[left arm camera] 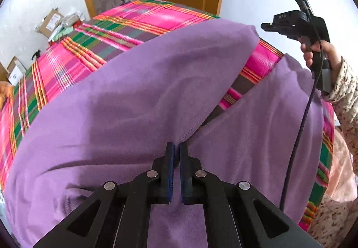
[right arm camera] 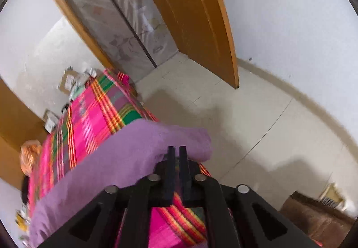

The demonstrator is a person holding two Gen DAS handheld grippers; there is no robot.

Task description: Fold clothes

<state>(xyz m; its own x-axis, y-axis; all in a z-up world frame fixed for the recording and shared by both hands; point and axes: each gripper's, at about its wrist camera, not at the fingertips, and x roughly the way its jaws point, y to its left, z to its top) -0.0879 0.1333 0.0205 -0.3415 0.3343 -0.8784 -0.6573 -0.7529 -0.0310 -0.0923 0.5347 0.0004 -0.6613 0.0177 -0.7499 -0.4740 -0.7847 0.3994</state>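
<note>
- Setting: a white-walled room with an orange wooden door (right arm camera: 197,24); a bed under a pink plaid cover (left arm camera: 73,68) fills the ground ahead of your left claw, and cardboard boxes (left arm camera: 50,21) lie beyond its far-left corner
- Task item: purple fleece trousers (left arm camera: 125,100) spread on the cover, directly ahead of and beneath your left claw; one leg runs away up and to the right of the tips, the other (left arm camera: 279,113) lies to their right, and a wedge of plaid shows between them
- Left claw (left arm camera: 176,147): jaws nearly together with a thin slit between the blue pads, at the fork where the two legs meet; whether fleece is pinched there cannot be told
- Right claw (right arm camera: 177,149): jaws drawn close, a narrow gap left, nothing visibly between them; it hangs above the bed's edge, the end of the purple leg (right arm camera: 179,136) just past its tips and bare floor (right arm camera: 257,118) to its right
- Your right hand (left arm camera: 322,55) carries that tool high, up and to the right of the left claw, clear of the cloth
- Progress, as judged: early; the legs lie apart and unstacked, so laying one leg over the other and folding lengthwise are both left to do
</note>
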